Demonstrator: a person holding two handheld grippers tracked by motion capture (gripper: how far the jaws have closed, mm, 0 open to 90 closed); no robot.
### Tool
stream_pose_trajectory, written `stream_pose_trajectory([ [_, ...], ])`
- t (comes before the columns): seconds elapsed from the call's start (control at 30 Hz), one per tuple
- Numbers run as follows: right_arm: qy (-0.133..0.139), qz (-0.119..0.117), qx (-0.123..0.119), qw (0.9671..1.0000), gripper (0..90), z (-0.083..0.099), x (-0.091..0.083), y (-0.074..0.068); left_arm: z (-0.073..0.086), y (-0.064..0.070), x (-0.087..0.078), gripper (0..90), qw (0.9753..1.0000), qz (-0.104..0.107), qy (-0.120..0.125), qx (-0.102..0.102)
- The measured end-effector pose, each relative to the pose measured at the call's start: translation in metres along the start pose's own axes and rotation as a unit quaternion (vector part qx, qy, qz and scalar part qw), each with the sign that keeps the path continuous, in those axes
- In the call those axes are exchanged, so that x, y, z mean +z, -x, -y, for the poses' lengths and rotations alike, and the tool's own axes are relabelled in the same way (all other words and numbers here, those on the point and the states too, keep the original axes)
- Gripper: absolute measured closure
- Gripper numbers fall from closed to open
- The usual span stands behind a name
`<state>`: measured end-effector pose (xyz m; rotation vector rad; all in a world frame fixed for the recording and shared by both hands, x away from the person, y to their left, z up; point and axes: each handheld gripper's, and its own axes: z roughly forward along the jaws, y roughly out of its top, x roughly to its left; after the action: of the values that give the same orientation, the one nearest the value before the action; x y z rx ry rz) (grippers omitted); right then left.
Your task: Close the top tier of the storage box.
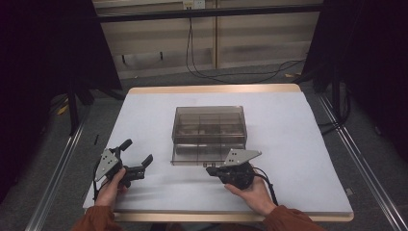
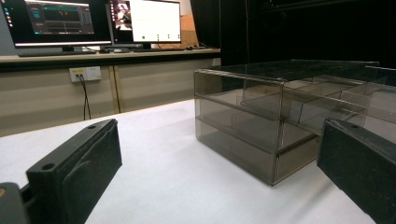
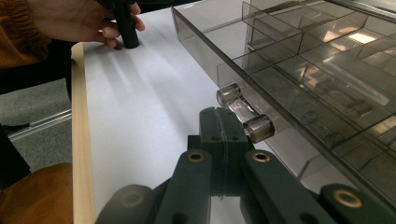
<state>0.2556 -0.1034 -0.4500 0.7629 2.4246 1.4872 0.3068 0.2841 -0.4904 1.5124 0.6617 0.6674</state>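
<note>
Smoke-tinted plastic is catching the light at the middle of the desk (image 1: 288, 144), where a drawer organizer (image 1: 210, 126) is sitting on the white cover. Its bottom drawer (image 1: 202, 155) is standing slightly pulled out toward the near edge, and the dividers inside are showing through the clear walls.

Just in front of that drawer, the right gripper (image 1: 210, 170) is lying low over the desk, a hand (image 1: 253, 190) wrapping its body from the near side. In the right gripper view its jaws are sitting pressed together, their tip right beside the clear handle (image 3: 242, 112) on the drawer's front; whether it is actually touching the handle I cannot tell.

Off to the near left, well apart from the organizer, the left gripper (image 1: 137, 151) is resting by the desk's edge in the other hand (image 1: 113, 186). Its jaws are standing spread wide with nothing between them, pointing toward the organizer's left corner. Monitors (image 2: 98, 21) are glowing beyond it in the left gripper view.
</note>
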Motion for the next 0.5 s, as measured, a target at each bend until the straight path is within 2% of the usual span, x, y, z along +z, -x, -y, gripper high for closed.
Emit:
stream_pose_trajectory([
  [0.5,0.004,0.008,0.001,1.0000,90.0,-0.0008,0.0001,-0.0002,0.0000,0.0001,0.0000,0.0,1.0000,0.000,-0.003,0.001],
])
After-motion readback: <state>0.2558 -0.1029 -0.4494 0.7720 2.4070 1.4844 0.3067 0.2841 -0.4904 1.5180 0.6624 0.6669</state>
